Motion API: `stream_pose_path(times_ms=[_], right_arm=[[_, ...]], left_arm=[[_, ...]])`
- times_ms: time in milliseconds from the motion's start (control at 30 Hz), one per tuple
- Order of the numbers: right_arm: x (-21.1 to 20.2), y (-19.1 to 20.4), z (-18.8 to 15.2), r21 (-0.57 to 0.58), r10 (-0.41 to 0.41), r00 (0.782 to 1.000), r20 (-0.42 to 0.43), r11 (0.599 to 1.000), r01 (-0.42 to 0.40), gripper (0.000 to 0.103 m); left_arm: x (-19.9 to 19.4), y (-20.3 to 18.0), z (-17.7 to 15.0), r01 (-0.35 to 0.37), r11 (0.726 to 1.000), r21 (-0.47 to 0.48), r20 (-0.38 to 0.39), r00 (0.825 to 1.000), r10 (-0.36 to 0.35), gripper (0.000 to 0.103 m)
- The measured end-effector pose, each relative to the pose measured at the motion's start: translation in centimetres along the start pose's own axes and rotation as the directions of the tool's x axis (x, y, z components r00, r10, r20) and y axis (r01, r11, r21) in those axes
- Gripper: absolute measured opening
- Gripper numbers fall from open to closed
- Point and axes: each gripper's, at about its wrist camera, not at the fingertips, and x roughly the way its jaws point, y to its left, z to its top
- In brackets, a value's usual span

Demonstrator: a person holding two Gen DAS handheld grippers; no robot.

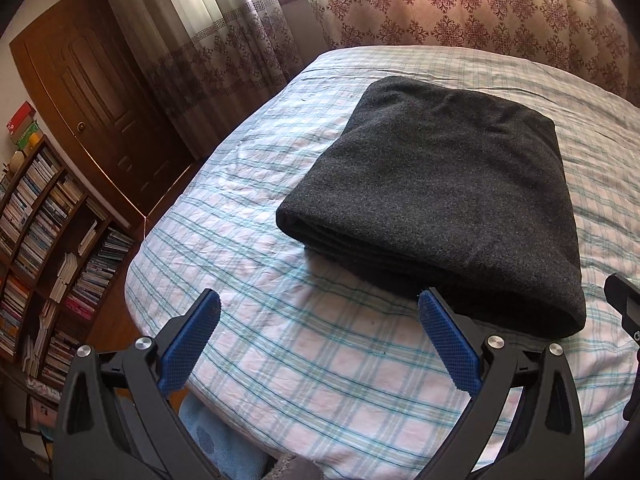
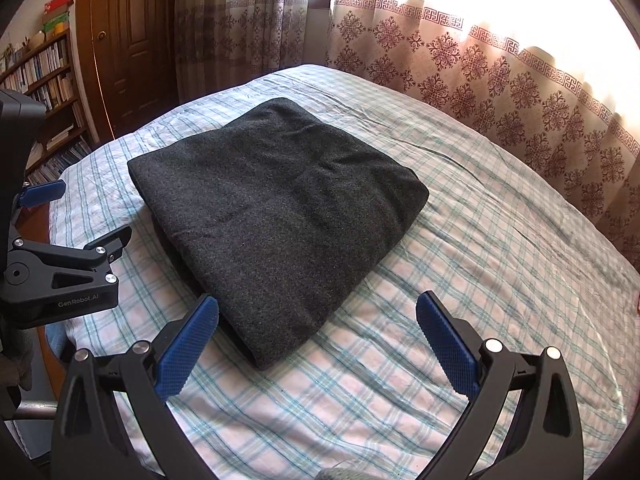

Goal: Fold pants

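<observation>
Left wrist view: dark pants (image 1: 436, 200) folded into a neat stack on the plaid bed (image 1: 280, 360).
Left tool (image 1: 318, 340) and right tool (image 2: 318, 340) both spread wide, holding nothing.

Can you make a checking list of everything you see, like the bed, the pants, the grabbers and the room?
Surface: bed with a wrinkled plaid sheet.
Job's things: dark grey pants folded into a thick stack, lying on the bed.
Clutter: nothing seen on the bed.
Grippers: left gripper open, empty; right gripper open, empty.
Cables: nothing seen.
Surroundings: patterned curtains, wooden door, bookshelf full of books.
</observation>
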Motion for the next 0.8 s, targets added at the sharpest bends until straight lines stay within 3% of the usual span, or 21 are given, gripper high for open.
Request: stream_pose_path(times_ms=[200, 367, 500, 800], right_arm=[[0.2, 0.1, -0.2, 0.002, -0.012, 1.000, -0.005, 1.000, 0.012, 0.098], [0.3, -0.1, -0.3, 0.009, -0.013, 1.000, -0.006, 1.000, 0.013, 0.098], [0.2, -0.1, -0.3, 0.008, -0.011, 1.000, -0.001, 1.000, 0.011, 0.098], [-0.1, -0.7, -0.4, 0.034, -0.014, 1.000, 0.001, 0.999, 0.014, 0.098]], left_arm=[[0.6, -0.3, -0.1, 0.158, 0.986, -0.050, -0.075, 0.984, -0.162, 0.101], [-0.2, -0.7, -0.2, 0.241, 0.969, -0.048, -0.032, 0.970, -0.242, 0.101], [-1.0, -1.8, -0.3, 0.152, 0.988, 0.031, 0.015, 0.988, -0.153, 0.101], [-0.3, -1.5, -0.2, 0.088, 0.996, 0.010, -0.022, 0.996, -0.088, 0.101]])
